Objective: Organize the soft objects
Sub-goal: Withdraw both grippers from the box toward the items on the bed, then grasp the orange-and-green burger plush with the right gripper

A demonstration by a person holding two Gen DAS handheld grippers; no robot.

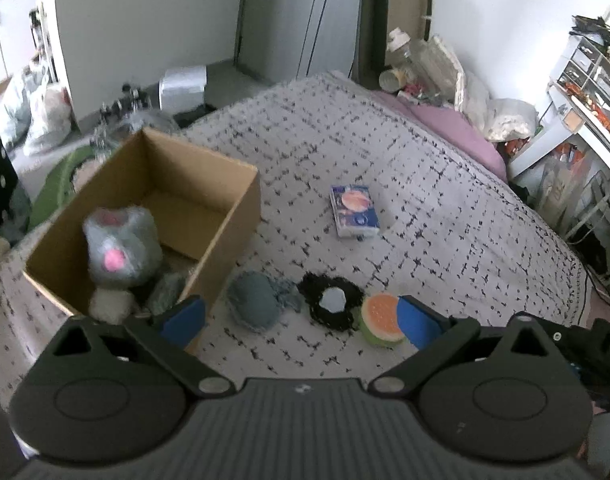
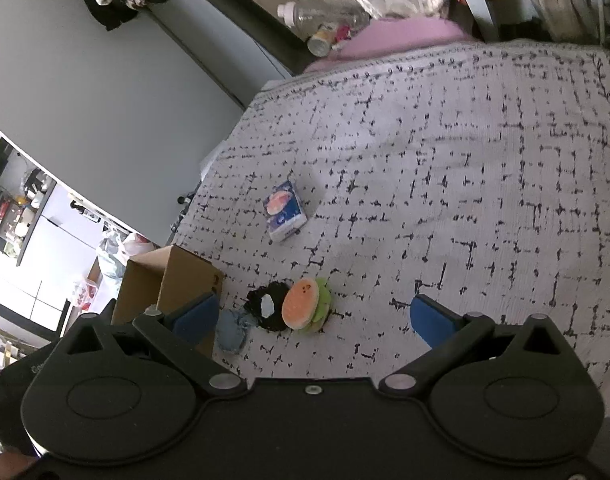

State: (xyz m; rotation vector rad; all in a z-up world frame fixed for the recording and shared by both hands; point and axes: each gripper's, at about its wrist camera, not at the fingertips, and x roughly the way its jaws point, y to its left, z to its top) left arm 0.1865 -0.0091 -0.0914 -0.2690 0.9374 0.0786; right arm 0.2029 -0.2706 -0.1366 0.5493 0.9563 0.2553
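We take the cardboard box (image 1: 153, 216) as our landmark: it sits open-topped on the patterned bedspread (image 1: 445, 200), its long axis running from the near-left corner away toward the far right in the left wrist view. Inside it, at the near end, a grey plush toy with a pink patch (image 1: 119, 248) stands roughly upright, blurred, with a whitish soft piece (image 1: 111, 304) and a grey-green one (image 1: 167, 292) below it.

Just outside the box's near right wall lies a blue-grey knitted bundle (image 1: 255, 300), rounded, with a frayed tail trailing away from the box. Touching that tail, further from the box, is a black fuzzy ring with a pale centre (image 1: 331, 302), lying flat. Next in the same row, a hamburger-shaped plush (image 1: 381, 320) is tilted on edge, its orange face turned toward the box. These three form a line running away from the box's near corner.

Farther up the bedspread from the box, well apart from the row, a tissue packet (image 1: 355, 211) lies flat, its long axis pointing up the bed.

Our left gripper (image 1: 301, 320) hangs above the row with its jaws spread wide, holding nothing; one blue pad (image 1: 417, 322) overlaps the hamburger's edge in view. Our right gripper (image 2: 313, 318) is likewise spread wide and empty, the hamburger plush (image 2: 307, 311) and black ring (image 2: 269, 308) between its pads in view.
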